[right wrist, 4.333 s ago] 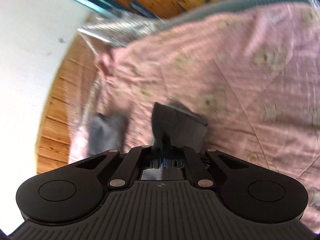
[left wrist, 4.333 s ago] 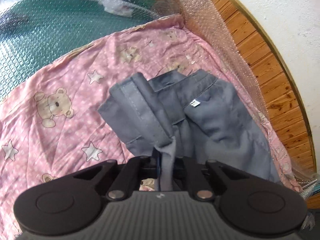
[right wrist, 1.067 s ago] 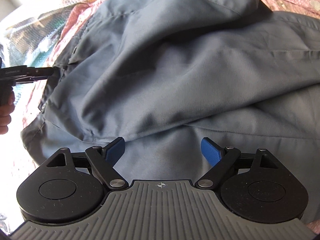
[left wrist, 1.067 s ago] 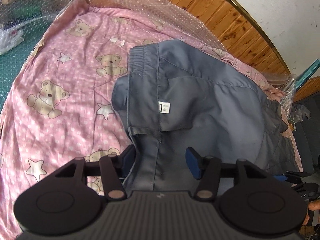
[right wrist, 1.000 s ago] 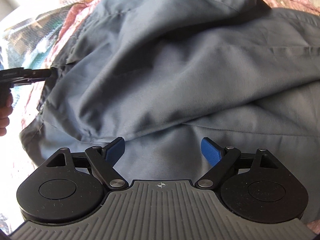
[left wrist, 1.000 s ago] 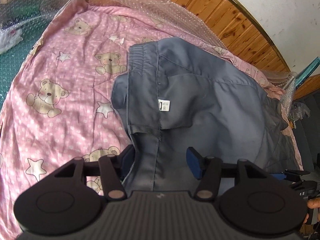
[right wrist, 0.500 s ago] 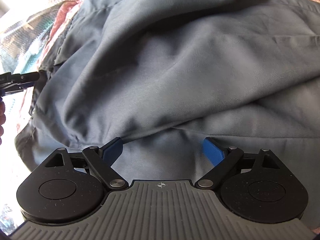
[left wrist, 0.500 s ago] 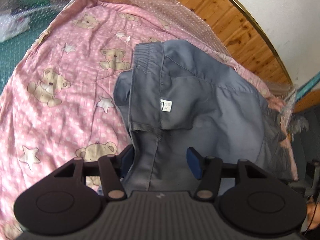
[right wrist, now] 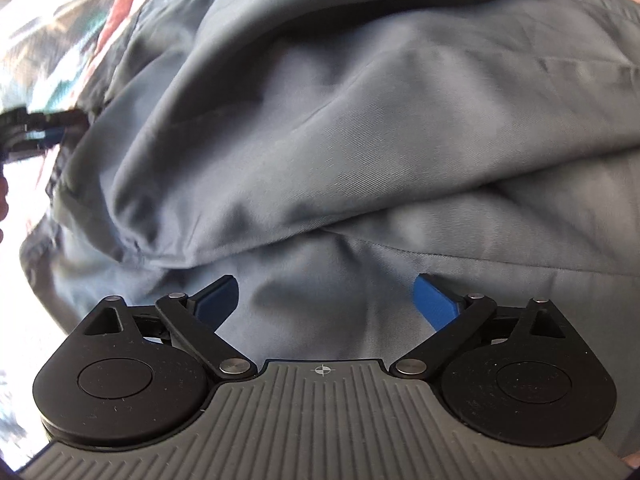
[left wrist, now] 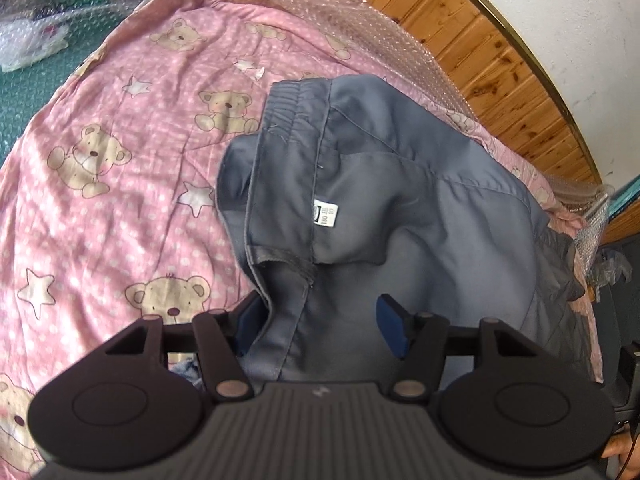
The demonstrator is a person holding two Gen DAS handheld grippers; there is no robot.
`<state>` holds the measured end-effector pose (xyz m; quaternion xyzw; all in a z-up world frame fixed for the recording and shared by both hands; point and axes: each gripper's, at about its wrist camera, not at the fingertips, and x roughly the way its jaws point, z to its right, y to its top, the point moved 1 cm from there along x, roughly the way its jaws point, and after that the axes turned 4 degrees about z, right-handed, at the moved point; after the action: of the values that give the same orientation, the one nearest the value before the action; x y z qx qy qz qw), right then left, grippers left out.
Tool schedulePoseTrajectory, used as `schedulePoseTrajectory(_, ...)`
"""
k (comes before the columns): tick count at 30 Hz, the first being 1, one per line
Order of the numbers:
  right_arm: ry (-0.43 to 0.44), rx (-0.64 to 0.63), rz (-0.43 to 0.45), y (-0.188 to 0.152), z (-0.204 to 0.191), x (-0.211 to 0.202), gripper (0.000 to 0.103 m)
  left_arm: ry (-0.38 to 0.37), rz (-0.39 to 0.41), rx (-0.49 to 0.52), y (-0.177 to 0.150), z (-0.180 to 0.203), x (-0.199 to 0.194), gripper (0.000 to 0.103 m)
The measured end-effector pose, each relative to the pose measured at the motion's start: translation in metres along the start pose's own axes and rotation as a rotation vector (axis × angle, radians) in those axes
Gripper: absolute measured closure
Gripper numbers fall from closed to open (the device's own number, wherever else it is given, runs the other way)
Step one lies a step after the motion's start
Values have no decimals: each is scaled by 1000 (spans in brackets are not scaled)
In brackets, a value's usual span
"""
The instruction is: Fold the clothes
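Observation:
Grey trousers (left wrist: 400, 184) lie spread and rumpled on a pink teddy-bear sheet (left wrist: 112, 168), waistband at the far end, a white label (left wrist: 325, 214) showing inside. My left gripper (left wrist: 320, 324) is open, its blue pads either side of the trousers' near edge, and the cloth lies between them. My right gripper (right wrist: 326, 298) is open just above the grey cloth (right wrist: 360, 120), which fills that view. The left gripper's tip (right wrist: 36, 124) shows at that view's left edge.
Bubble wrap (left wrist: 320, 12) lies along the sheet's far side against a wood-panelled wall (left wrist: 500, 64). A green surface (left wrist: 24, 80) with a plastic bag (left wrist: 28, 40) lies to the left. A dark chair (left wrist: 624, 280) stands beyond the sheet's right edge.
Both grippers, earlier shut on the trousers, are open since a second ago. The right gripper has moved closer to the cloth. The left view has shifted slightly.

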<state>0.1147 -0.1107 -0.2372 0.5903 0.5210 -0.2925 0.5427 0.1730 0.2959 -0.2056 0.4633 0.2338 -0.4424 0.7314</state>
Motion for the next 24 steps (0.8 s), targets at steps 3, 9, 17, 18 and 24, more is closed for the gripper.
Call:
schedulePoseTrajectory(3, 0, -2, 4, -1, -1, 0, 6, 14, 4, 19, 2, -1, -2, 53)
schedulePoseTrajectory(9, 21, 72, 21, 0, 8, -3, 6, 1, 5, 21, 6, -7, -8, 61)
schedulePoseTrajectory(17, -12, 133, 44, 0, 16, -4, 6, -3, -1, 33, 11, -18, -5, 54)
schedulePoseTrajectory(18, -10, 141, 50, -1, 16, -4, 6, -8, -4, 28, 13, -19, -3, 54)
schedulePoseTrajectory(24, -1, 159, 71, -8, 19, -5, 6, -43, -9, 48, 18, -11, -12, 54)
